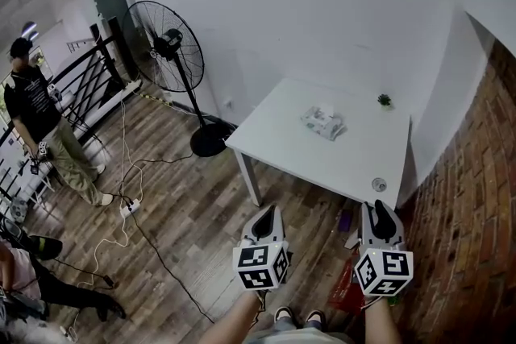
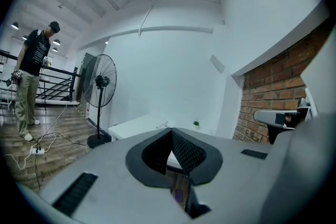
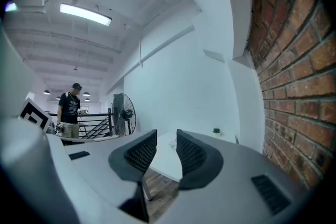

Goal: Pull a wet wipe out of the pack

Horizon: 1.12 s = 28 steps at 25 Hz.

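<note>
The pack point(image 1: 323, 122) lies on the far half of the white table point(image 1: 294, 153), near the middle, and no gripper touches it. A small plant point(image 1: 384, 100) stands near the far edge, to the right of the pack and apart from it. A small round thing point(image 1: 379, 184) lies near the front right corner.

Both grippers are in the air before the table, well apart from the pack. The left gripper point(image 1: 268, 211) has its jaws pressed together at the tips, with nothing between them. The right gripper point(image 1: 379, 206) has its jaws a little spread and is empty.

A brick wall point(image 1: 476, 197) is on the right. On the left, on the wooden floor, stand a fan point(image 1: 168, 44) and a person point(image 1: 36, 113).
</note>
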### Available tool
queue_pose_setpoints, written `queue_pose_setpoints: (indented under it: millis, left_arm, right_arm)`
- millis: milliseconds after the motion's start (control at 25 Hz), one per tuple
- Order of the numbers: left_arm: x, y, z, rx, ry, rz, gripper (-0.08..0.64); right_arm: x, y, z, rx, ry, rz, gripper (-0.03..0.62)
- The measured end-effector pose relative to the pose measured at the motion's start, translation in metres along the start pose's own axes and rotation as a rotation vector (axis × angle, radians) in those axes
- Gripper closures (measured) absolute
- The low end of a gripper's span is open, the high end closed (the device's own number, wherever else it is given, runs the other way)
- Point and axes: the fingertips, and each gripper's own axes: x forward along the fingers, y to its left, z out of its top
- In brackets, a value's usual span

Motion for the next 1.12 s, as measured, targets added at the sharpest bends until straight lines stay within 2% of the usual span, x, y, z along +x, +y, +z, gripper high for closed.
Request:
queue_pose_setpoints:
  millis: [480, 840, 1120]
  left_arm:
    - [0.01, 0.043, 0.0, -0.002, 0.016, 0.003, 0.56]
    - [0.034, 0.067, 0.001, -0.011, 0.027, 0.024, 0.56]
    - [0.074, 0.082, 0.01, 0.003, 0.027, 0.045, 0.56]
  right_arm:
    - [0.015, 0.014, -0.023, 0.007, 0.052, -0.046, 0.488]
    - [0.049, 0.019, -0.025, -0.006, 0.063, -0.031, 0.483]
    - [0.098, 0.014, -0.026, 0.027, 0.063, 0.006, 0.48]
